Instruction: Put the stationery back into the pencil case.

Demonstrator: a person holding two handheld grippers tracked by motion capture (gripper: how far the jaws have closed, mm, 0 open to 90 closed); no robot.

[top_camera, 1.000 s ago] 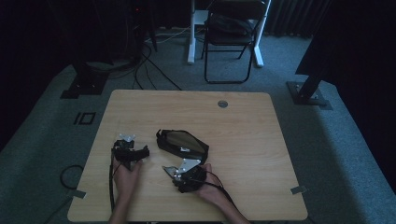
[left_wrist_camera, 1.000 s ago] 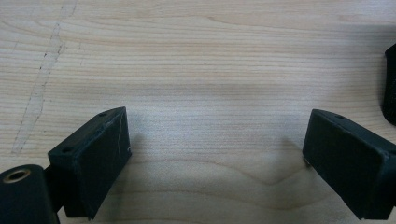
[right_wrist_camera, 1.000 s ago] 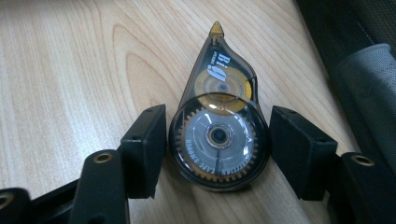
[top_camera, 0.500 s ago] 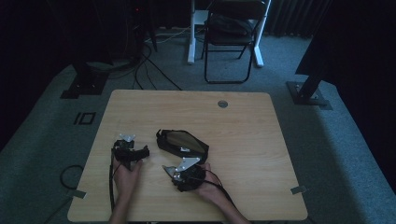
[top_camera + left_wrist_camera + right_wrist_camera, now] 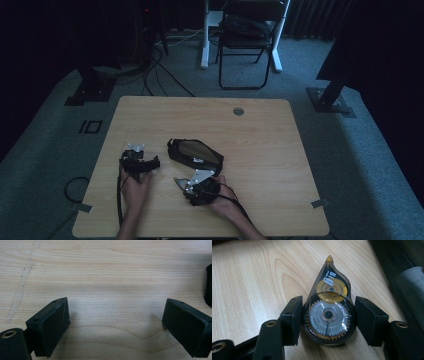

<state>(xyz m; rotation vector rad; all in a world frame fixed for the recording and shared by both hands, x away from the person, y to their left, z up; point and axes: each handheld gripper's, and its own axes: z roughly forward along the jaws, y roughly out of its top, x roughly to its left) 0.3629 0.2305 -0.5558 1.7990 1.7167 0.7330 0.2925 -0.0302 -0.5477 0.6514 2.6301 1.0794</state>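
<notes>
We're right at the pickup: our right gripper (image 5: 328, 317) has its jaws set around the correction tape dispenser (image 5: 329, 312), which lies flat on the wooden table (image 5: 260, 135), just this side of the black pencil case (image 5: 195, 152). The jaws have just been closing with the dispenser between them; the left pad looks to be touching the round body, while a thin gap seems to remain at the right pad, so we judge it bracketed, not yet clamped. Our left gripper (image 5: 115, 322) sits spread wide over bare wood, nothing between its pads, with the case's dark edge off to its side. Next, we reckon, comes a final squeeze across the widest part of that smooth round shell, square and centred so it doesn't squirt forward, then a straight lift.
</notes>
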